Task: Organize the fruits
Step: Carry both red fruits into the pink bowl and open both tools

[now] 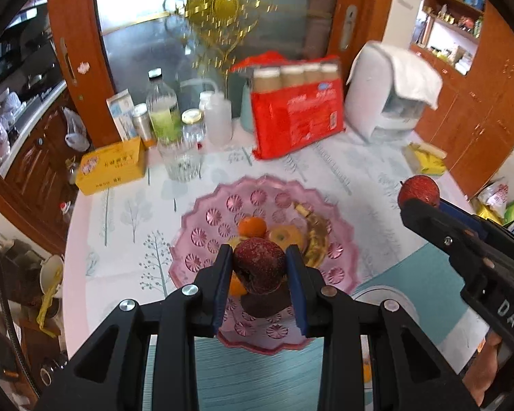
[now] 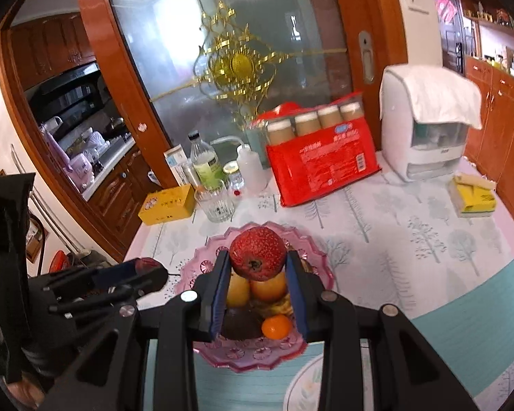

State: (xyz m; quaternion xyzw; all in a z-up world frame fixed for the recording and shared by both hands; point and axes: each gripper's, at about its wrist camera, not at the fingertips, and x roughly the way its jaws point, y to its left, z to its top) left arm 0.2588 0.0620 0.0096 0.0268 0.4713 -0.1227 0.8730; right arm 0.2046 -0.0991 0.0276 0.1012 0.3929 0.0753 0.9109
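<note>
My left gripper (image 1: 259,267) is shut on a dark red speckled fruit (image 1: 259,264) and holds it above the pink glass fruit plate (image 1: 202,226). The plate holds a small orange (image 1: 252,226), a yellow-orange fruit (image 1: 287,236) and a banana (image 1: 313,236). My right gripper (image 2: 258,263) is shut on a bright red speckled fruit (image 2: 258,252), also above the pink plate (image 2: 311,257). Under it lie yellow and orange fruits (image 2: 269,287), a small orange (image 2: 276,326) and a dark fruit (image 2: 238,323). The right gripper shows in the left wrist view (image 1: 418,196) with its red fruit (image 1: 418,189).
A red package of bottles (image 1: 296,116), a white appliance under a cloth (image 1: 387,92), a yellow box (image 1: 111,166), a glass (image 1: 181,162), bottles and jars (image 1: 161,109) stand at the table's back. A yellow tissue pack (image 2: 473,197) lies right. A round plate (image 2: 308,387) sits near.
</note>
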